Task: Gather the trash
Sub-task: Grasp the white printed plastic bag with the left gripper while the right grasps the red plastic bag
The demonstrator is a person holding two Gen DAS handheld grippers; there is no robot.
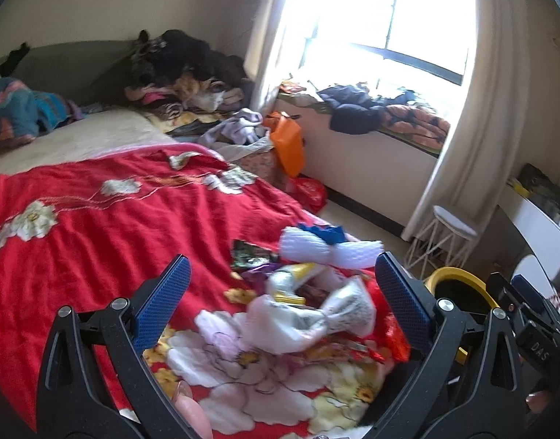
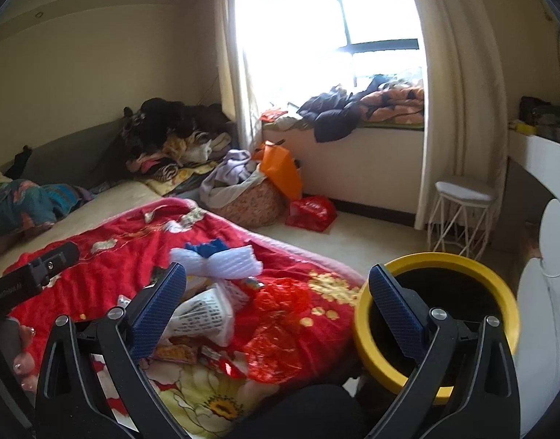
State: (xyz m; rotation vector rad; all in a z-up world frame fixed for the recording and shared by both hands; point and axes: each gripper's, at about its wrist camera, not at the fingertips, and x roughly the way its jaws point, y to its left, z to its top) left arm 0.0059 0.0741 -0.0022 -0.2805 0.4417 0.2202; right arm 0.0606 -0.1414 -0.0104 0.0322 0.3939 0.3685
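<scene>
A heap of trash lies on the red flowered blanket: a white printed plastic bag, white foam wrap with a blue scrap, a dark foil wrapper and red wrappers. My left gripper is open, its blue pads either side of the bag and above it. In the right wrist view the same bag, foam wrap and a crumpled red plastic bag lie by the bed's corner. My right gripper is open and empty. A yellow-rimmed bin stands on the floor beside the bed, behind the right finger.
Clothes are piled at the bed's head and on the window ledge. An orange bag, a red bag and a laundry basket sit on the floor. A white wire stool and a white desk stand at the right.
</scene>
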